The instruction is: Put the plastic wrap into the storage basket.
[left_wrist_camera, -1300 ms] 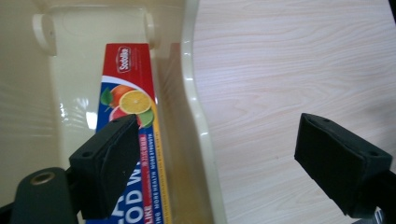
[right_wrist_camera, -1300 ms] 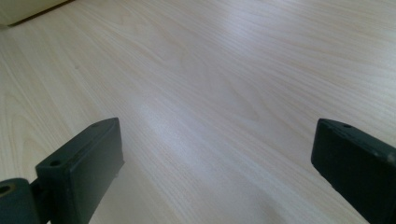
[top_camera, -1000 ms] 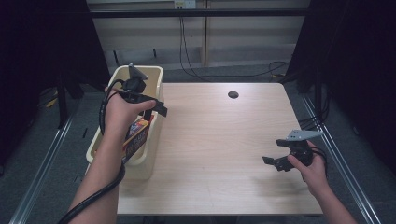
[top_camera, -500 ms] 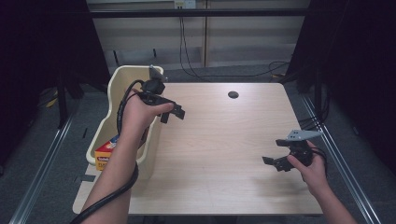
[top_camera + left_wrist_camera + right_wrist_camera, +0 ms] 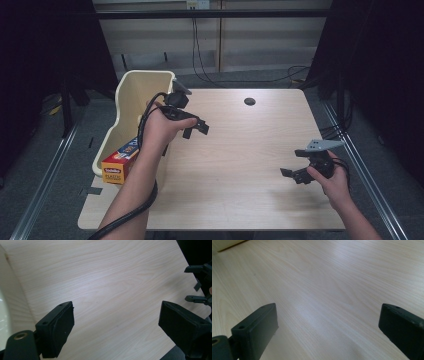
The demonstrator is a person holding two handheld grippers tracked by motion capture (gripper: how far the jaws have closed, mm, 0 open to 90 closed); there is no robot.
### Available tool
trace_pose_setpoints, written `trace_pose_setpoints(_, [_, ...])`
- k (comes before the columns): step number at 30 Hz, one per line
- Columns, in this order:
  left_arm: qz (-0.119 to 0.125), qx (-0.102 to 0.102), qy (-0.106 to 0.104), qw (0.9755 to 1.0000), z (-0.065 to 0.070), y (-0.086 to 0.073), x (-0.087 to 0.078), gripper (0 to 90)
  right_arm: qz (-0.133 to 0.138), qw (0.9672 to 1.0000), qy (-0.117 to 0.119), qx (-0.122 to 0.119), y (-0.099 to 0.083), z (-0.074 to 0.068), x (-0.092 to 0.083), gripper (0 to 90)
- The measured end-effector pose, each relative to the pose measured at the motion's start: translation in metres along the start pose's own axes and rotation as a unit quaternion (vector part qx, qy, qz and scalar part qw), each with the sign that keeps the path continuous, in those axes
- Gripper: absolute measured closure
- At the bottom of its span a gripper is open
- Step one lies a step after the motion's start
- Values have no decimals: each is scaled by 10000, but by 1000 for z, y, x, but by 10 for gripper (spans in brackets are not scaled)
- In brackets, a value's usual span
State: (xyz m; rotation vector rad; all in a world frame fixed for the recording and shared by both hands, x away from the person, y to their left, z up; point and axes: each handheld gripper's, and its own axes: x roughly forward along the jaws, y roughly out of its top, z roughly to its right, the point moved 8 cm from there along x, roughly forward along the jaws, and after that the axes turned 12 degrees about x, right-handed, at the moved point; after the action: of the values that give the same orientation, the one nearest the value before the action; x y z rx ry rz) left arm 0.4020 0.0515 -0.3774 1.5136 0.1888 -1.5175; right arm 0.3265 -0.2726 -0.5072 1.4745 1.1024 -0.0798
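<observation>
Holding both grippers empty, jaws apart: left gripper (image 5: 196, 129) beside the cream plastic bin (image 5: 131, 102); its orange-and-yellow box (image 5: 120, 163), seemingly foil wrap, wants a square approach.

Counter (image 5: 240, 165) bare between both hand-held grippers; free passage found across the middle. Left edge blocked by a tall cream bin (image 5: 131, 107); small dark hole (image 5: 249, 101) noted at the far side.

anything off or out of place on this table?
One thing: the cream bin overhangs the table's left edge rather than sitting squarely on it, with an orange-and-yellow box poking out over its near rim. No spills or damage visible.
</observation>
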Motion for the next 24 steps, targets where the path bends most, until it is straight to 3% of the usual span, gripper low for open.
trace_pose_setpoints(4, [21, -32, -64, 10000, 4, -1, 8, 128, -11, 10000, 1, -13, 0, 0, 0, 22])
trace_pose_setpoints(24, [-73, 193, -254, 9995, 17, -15, 46, 124, -48, 10000, -11, -41, -2, 1, 2, 22])
